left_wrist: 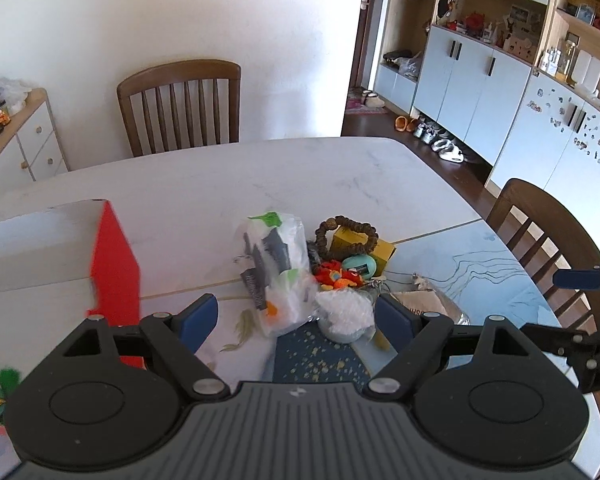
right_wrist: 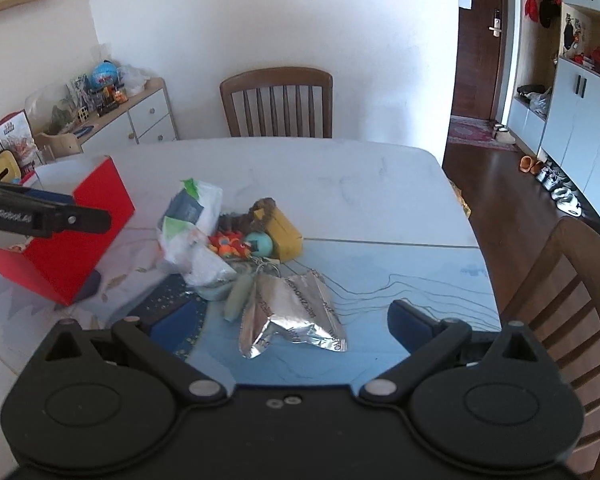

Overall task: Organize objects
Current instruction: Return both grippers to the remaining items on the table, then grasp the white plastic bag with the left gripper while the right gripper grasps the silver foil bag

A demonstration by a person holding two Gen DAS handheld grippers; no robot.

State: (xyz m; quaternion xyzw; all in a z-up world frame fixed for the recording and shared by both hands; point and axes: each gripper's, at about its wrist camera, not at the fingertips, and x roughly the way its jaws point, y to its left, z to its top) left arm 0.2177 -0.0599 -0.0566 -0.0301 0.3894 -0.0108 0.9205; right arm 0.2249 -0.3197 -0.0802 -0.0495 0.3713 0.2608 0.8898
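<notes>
Your left gripper (left_wrist: 296, 318) stands with its jaws wide apart and holds nothing; the blue pads (left_wrist: 198, 316) sit on either side of a crumpled clear plastic wad (left_wrist: 344, 312), without pressing on it. Your right gripper (right_wrist: 288, 320) is spread as wide, also empty, and hangs over a creased silver foil packet (right_wrist: 292, 312) lying flat on the table (right_wrist: 340, 168).

The items to organize form one pile near the middle of the table:
- A white plastic bag (left_wrist: 274, 264) with green and grey print lies at the pile's left edge.
- A yellow box (left_wrist: 364, 246) stands at the far side, with a brown bead bracelet (left_wrist: 346, 236) draped over it.
- A teal round item (left_wrist: 360, 266) rests just in front of the box.
- A red-orange soft toy (left_wrist: 336, 276) lies beside the teal item, touching the bag.
- A pale green elongated piece (right_wrist: 238, 294) lies between the wad and the foil packet; a key ring sits at its upper end.

A red open box (right_wrist: 68, 232) stands on the table to the left of the pile, apart from it. In the right wrist view your left gripper crosses in front of that box. Wooden chairs (right_wrist: 278, 100) stand at the far and right sides of the table.
</notes>
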